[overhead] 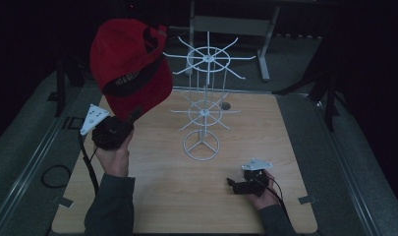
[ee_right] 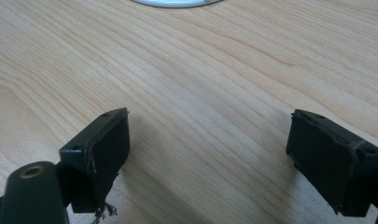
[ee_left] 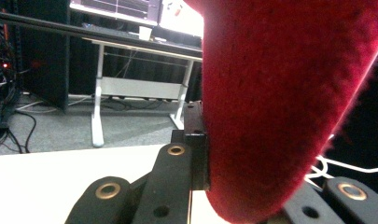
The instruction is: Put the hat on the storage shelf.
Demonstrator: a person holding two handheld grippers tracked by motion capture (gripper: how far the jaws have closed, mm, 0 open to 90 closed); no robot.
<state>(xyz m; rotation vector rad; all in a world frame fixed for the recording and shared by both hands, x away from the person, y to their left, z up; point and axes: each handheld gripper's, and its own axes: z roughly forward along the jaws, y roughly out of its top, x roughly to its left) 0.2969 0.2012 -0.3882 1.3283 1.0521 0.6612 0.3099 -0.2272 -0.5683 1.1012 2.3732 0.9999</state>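
A: From the high view, where's the red cap [overhead: 130, 66]?
B: Up in the air, left of the white wire rack [overhead: 205, 105] — the left gripper [overhead: 130, 119] holds it by the brim, raised off the worktop [overhead: 265, 137]. The right gripper [overhead: 231, 183] lies low near the worktop's front right, well apart from the rack.

A: And the left gripper view?
B: Jaws pinched tight on the red cap's [ee_left: 280, 102] brim — fabric pressed against the black pad.

A: The right gripper view?
B: Jaws spread wide over bare wood with nothing between them; the rack's white base ring [ee_right: 177, 2] sits at the top edge.
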